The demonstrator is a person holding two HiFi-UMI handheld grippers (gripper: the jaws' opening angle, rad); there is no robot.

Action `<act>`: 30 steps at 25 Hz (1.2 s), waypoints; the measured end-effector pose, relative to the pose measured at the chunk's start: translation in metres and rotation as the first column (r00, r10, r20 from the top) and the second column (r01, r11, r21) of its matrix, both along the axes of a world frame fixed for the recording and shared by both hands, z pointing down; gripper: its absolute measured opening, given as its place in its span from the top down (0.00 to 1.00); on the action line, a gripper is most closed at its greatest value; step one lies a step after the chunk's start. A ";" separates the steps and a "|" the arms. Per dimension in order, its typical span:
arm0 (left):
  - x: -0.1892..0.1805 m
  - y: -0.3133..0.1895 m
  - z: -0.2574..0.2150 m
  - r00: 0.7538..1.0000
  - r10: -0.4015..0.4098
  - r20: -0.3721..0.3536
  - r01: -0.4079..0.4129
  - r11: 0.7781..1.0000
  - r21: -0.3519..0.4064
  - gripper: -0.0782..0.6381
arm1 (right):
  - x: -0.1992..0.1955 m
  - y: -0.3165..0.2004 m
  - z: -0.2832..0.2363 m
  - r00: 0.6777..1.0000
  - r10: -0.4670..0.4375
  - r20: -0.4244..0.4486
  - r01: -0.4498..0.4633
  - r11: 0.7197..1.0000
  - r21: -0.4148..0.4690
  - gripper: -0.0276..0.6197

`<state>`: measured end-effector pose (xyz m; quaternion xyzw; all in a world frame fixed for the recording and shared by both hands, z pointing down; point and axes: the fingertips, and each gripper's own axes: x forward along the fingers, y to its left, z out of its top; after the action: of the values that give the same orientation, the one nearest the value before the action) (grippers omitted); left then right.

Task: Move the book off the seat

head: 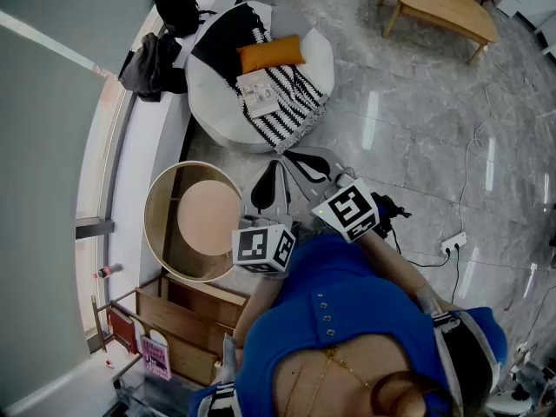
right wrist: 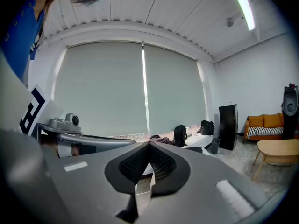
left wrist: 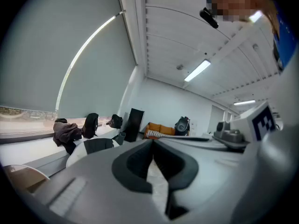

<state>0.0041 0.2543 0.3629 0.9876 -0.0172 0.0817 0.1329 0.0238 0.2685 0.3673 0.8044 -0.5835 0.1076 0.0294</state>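
Lying on the seat (head: 213, 102) at upper centre, the book (head: 258, 92) is well apart from both grippers. Left gripper (left wrist: 153, 155) and right gripper (right wrist: 149, 164) are closed, empty; arriving closed may shove the book.

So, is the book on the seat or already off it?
On it: the book lies flat on the round seat, next to the orange cushion.

Book (head: 258, 92) on seat (head: 213, 104) w/ cushion (head: 272, 53) behind.

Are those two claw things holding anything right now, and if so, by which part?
Nothing is held. The left gripper and the right gripper are both shut and empty; the book lies on the seat.
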 end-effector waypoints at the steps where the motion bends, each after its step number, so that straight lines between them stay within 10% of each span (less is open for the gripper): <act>1: 0.002 0.002 0.001 1.000 -0.003 0.000 0.003 1.000 -0.003 0.89 | 0.003 0.002 -0.001 1.000 -0.001 -0.003 0.001 1.000 0.004 0.96; 17: 0.044 -0.016 0.021 0.991 -0.133 0.020 0.134 0.989 -0.057 0.89 | 0.069 0.017 0.015 0.997 -0.031 0.072 0.028 0.999 0.038 0.95; 30: 0.157 -0.144 0.036 0.990 -0.137 0.017 0.138 0.989 -0.060 0.89 | 0.185 -0.093 0.027 0.998 -0.016 0.061 0.016 1.000 0.001 0.95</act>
<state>0.1615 0.1103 0.3985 0.9790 -0.0836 0.0789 0.1681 0.2085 0.1758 0.3940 0.7961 -0.5905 0.1318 0.0124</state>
